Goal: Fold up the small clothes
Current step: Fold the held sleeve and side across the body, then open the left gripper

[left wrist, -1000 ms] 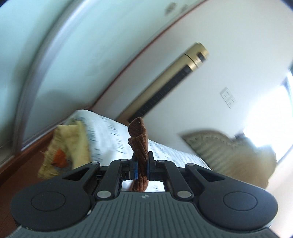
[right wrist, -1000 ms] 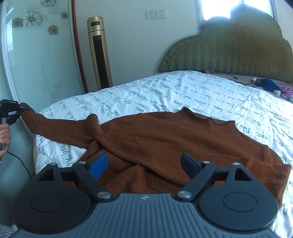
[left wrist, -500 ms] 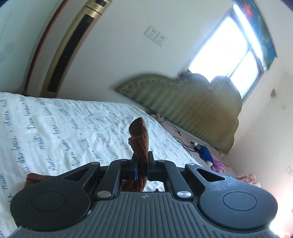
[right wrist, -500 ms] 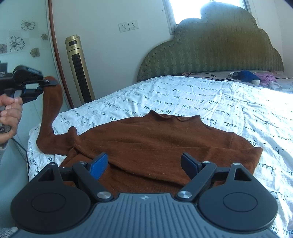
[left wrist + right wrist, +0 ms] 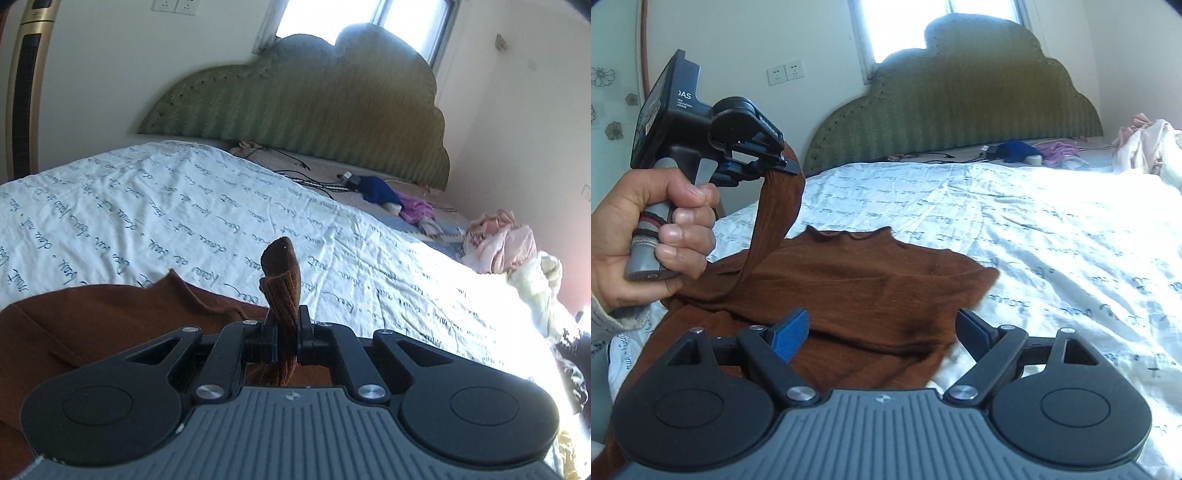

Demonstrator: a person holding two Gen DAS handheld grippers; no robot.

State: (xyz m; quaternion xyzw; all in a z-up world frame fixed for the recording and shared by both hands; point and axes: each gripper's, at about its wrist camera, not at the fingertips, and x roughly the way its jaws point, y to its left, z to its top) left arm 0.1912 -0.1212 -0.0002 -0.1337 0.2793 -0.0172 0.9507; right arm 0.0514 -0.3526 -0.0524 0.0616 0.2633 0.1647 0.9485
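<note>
While I hold sleeve (image 5: 282, 291) pinched in L gripper (image 5: 287, 341) at 9 o'clock | R gripper (image 5: 881, 334) empty, jaws wide | brown sweater (image 5: 849, 280) flat mid-bed (image 5: 1034, 229) | sleeve fold unfinished, body folds left.

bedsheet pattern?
White bedsheet printed with rows of dark cursive script; clearest in the left wrist view.

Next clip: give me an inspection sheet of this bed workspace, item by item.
Surface: bed sheet, white with script print.
Job's things: brown sweater flat; its sleeve lifted.
Clutter: blue and purple clothes by the headboard; pale clothes pile.
Grippers: left tongs shut on the sleeve; right tongs open over the sweater.
Cables: black cables near the headboard.
Surroundings: wall sockets, window, gold tower unit.
</note>
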